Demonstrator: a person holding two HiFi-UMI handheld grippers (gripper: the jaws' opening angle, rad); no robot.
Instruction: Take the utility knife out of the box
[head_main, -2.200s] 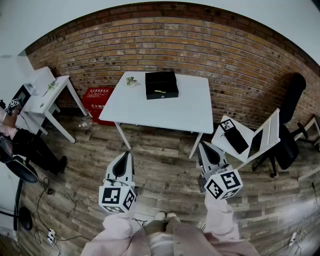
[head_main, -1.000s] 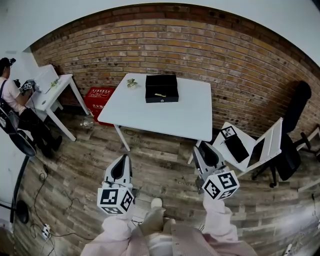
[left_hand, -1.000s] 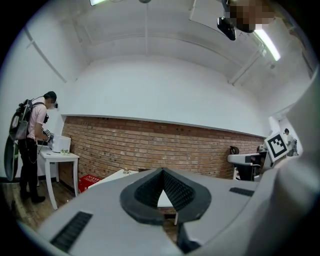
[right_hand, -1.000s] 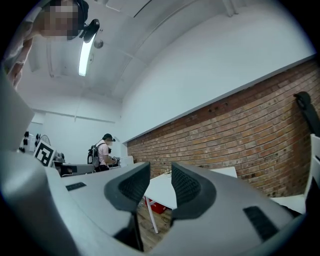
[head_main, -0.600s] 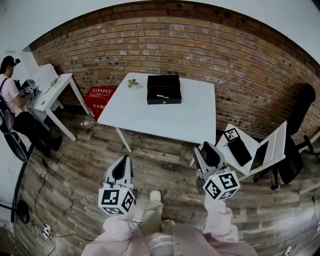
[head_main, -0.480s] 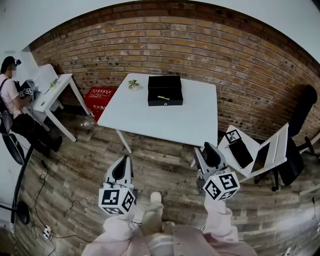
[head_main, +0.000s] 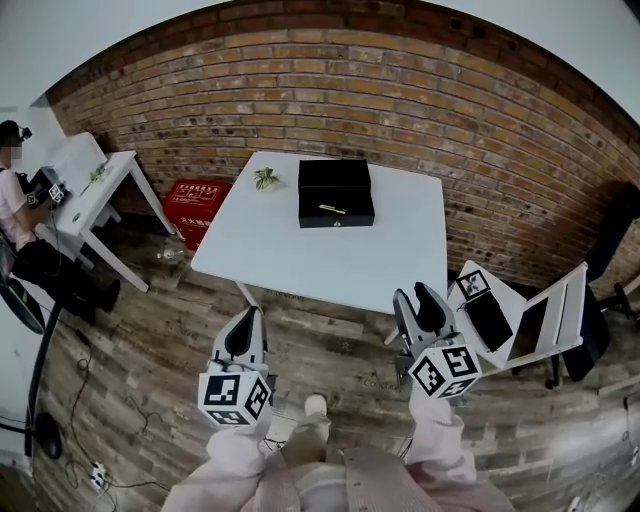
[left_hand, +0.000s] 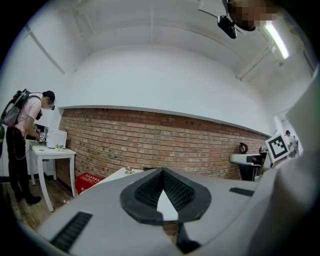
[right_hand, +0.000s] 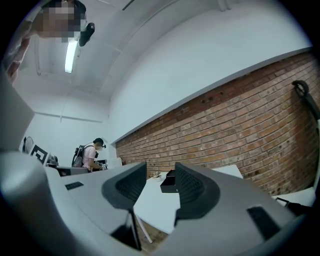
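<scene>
Approaching white square table (head_main: 320, 255), black rectangular box (head_main: 335, 190) near far edge. Holding left gripper (head_main: 248, 312) fingers together, right gripper (head_main: 411, 293) fingers just opened, empty. Next: reach box.

The head view looks from above the person steeply down and forward: the left gripper (head_main: 247, 312) and right gripper (head_main: 412, 292) sit near, at the frame's bottom, with the white table (head_main: 330, 255) and brick wall (head_main: 420, 90) far ahead. The left gripper view rides on that gripper and faces level along its jaws toward the wall, the table small beyond the tips. The right gripper view does likewise from the right, the table showing between its jaws. All three share table, wall and the person (head_main: 25, 215) standing far left
</scene>
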